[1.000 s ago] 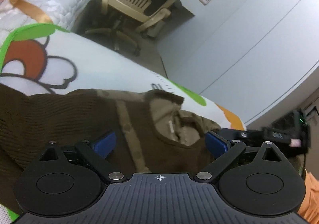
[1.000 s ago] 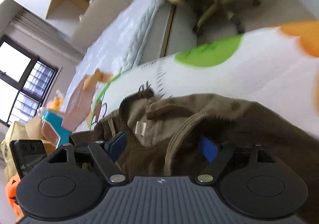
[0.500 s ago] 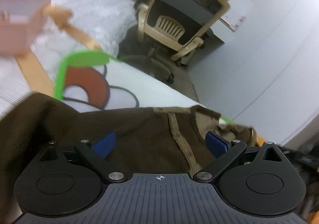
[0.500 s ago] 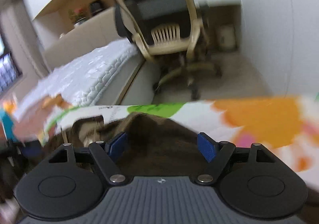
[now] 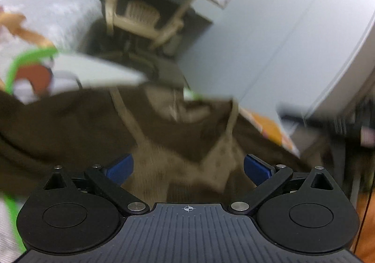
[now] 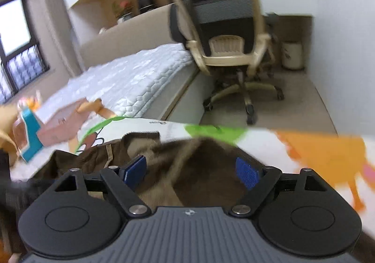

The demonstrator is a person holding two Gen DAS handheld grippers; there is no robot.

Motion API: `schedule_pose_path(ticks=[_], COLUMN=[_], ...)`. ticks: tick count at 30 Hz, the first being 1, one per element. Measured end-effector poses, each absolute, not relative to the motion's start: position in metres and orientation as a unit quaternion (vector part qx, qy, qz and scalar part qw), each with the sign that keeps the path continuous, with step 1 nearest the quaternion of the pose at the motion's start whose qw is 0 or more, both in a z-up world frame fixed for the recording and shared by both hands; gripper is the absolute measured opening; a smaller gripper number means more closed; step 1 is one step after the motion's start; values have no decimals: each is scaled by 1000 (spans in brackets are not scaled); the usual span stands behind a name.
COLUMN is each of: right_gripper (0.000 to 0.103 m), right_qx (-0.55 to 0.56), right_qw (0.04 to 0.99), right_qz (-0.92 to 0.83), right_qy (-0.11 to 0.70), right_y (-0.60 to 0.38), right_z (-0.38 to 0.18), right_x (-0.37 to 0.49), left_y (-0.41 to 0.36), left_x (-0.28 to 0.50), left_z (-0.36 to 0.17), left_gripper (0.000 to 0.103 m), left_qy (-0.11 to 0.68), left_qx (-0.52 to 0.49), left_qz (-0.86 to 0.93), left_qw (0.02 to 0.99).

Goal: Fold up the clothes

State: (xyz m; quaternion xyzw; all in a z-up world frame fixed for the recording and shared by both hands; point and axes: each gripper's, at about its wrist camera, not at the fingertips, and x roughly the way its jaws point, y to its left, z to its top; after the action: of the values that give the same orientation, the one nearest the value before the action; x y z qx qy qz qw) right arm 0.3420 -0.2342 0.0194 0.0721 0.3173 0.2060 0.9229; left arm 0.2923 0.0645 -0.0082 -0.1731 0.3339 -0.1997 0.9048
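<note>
Brown knit sweater [image 5: 77,122] is lying on a cartoon-print sheet [image 6: 264,143], w/ its collar at approx 12 o'clock in the left wrist view. It's bunching up: ridges, a lighter inner side showing near the neck, cloth humping up at 12 in the right wrist view. No neat rectangle, no squared edges showing, so in my judgement the fold is somewhere mid-way at best; the lower body and sleeves are lying out of frame, can't tell how they're lying. What's left, as far as visible: flattening the humps and bringing the sides in.

Left claw [image 5: 187,169] is hovering over the chest area just below the collar, blue pads standing wide apart, cloth passing beneath/between but not pinched. Right claw [image 6: 191,170] is likewise standing wide, w/ a hump of sweater rising between the pads, not clamped.

Count:
- 1 sweater
- 2 claws
- 1 printed sheet
- 1 office chair [image 6: 222,35] at 12 to 1 o'clock
- 1 white quilted mattress [image 6: 131,80] at 10 to 11
- 1 small bin [image 6: 291,55] at approx 2, by the wall
- Pink and teal items at 9: too blurred to count.
</note>
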Motion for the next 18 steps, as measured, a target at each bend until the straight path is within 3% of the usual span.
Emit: schedule_pose_path(ticks=[2, 4, 10, 13, 15, 18], right_gripper=[65, 60, 54, 55, 67, 68], right_qx=[78, 99, 40, -6, -37, -83], right_qw=[916, 903, 903, 909, 911, 913], right_qz=[230, 246, 216, 198, 185, 166], right_qy=[320, 338, 369, 368, 367, 364], right_y=[-211, -194, -182, -183, -183, -184], right_z=[18, 11, 6, 10, 12, 16], right_x=[369, 398, 420, 418, 417, 416], left_y=[57, 49, 32, 32, 31, 32], left_x=[288, 284, 266, 266, 270, 271], left_z=[-19, -30, -43, -44, -44, -44], left_gripper=[102, 103, 103, 103, 103, 103], left_qy=[336, 338, 322, 325, 325, 324], left_qx=[-156, -139, -88, -89, -91, -93], left_qz=[-203, -206, -207, -203, -205, -206], left_qw=[906, 908, 920, 919, 919, 919])
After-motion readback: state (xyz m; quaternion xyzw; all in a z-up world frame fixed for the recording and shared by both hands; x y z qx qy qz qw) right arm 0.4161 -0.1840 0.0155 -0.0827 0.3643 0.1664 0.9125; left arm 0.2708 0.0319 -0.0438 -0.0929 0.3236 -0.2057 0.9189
